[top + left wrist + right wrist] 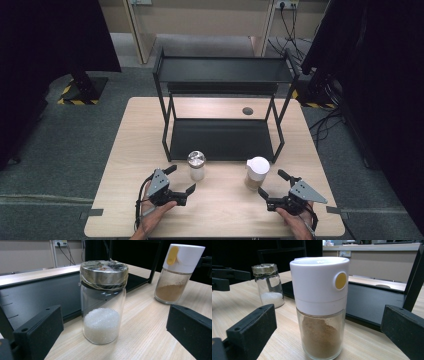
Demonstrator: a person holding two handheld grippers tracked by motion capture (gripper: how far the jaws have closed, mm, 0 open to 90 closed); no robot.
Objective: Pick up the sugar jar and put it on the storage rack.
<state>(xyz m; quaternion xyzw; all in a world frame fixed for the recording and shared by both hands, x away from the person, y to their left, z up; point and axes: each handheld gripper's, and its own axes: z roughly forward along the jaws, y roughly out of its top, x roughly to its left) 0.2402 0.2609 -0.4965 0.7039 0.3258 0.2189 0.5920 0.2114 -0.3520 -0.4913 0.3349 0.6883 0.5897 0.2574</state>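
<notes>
Black jaws gape on both the left gripper [181, 183] and right gripper [271, 187] near the table's [125, 200] front edge, each poised to advance and close on the salt jar [196, 165] and spice shaker [257, 173] before the rack [222, 140].

Two jars before rack, on surface.
Salt jar [196, 165] left, spice shaker [257, 172] right, well apart; rack [223, 139] just behind both; surface [220, 215] beneath.
</notes>
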